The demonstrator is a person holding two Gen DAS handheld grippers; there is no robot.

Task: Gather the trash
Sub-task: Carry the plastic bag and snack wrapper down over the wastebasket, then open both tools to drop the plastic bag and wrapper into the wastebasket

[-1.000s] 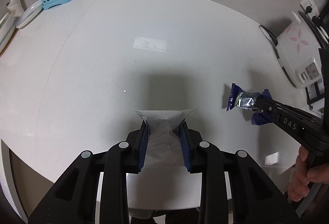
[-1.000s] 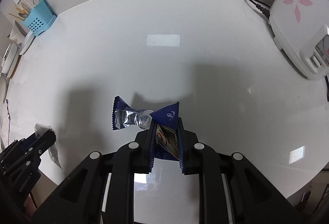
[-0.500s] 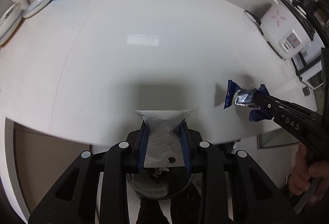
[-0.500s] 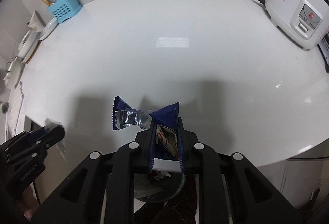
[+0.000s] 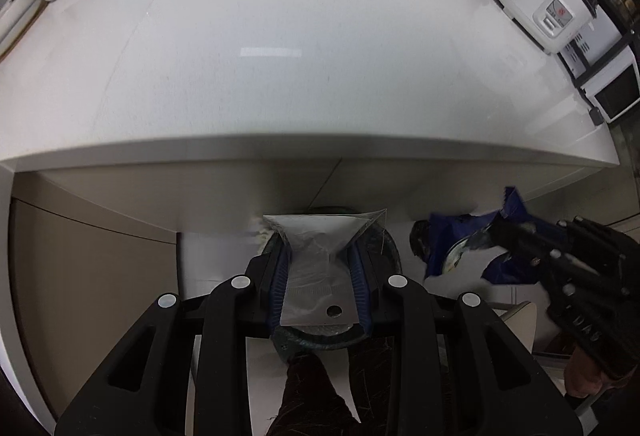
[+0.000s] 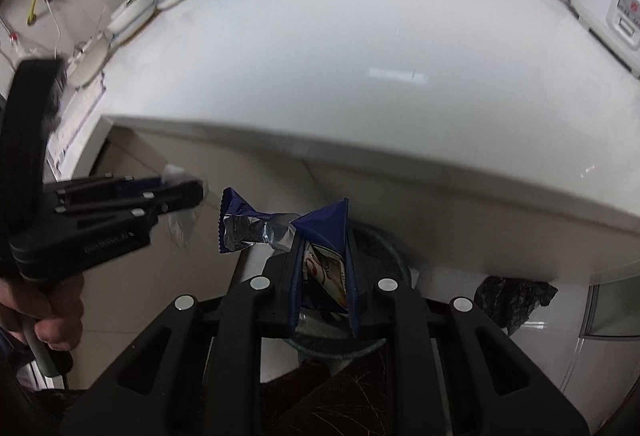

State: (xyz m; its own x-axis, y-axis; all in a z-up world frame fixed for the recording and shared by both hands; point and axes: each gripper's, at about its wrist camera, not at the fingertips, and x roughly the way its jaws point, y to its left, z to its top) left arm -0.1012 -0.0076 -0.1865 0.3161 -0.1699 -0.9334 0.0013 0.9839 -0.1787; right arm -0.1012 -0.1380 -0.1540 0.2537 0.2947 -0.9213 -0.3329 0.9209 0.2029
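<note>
Holding trash in both claws, you're past the white countertop [image 5: 320, 55] edge and above the floor now. Left gripper [image 5: 322, 272]: narrow gap, jaws clamped on a clear crinkled plastic wrapper [image 5: 320, 264], its top fanning out past the pads. Under it sits a round dark-rimmed bin [image 5: 390, 248], part hidden by the claw. Right gripper [image 6: 323, 270]: nearly closed, pinching a dark blue foil snack wrapper [image 6: 280, 226], silver twisted end sticking out to the left. The same bin [image 6: 394, 256] shows below its jaws.

Risks: clear wrapper is light and flat, so if you let go high it may drift and land on the tiles beside the bin. Blue one hangs off-centre; the loose end could catch on a pad and stay stuck. Your two claws are near each other, so crowding one opening could knock them together.
</note>
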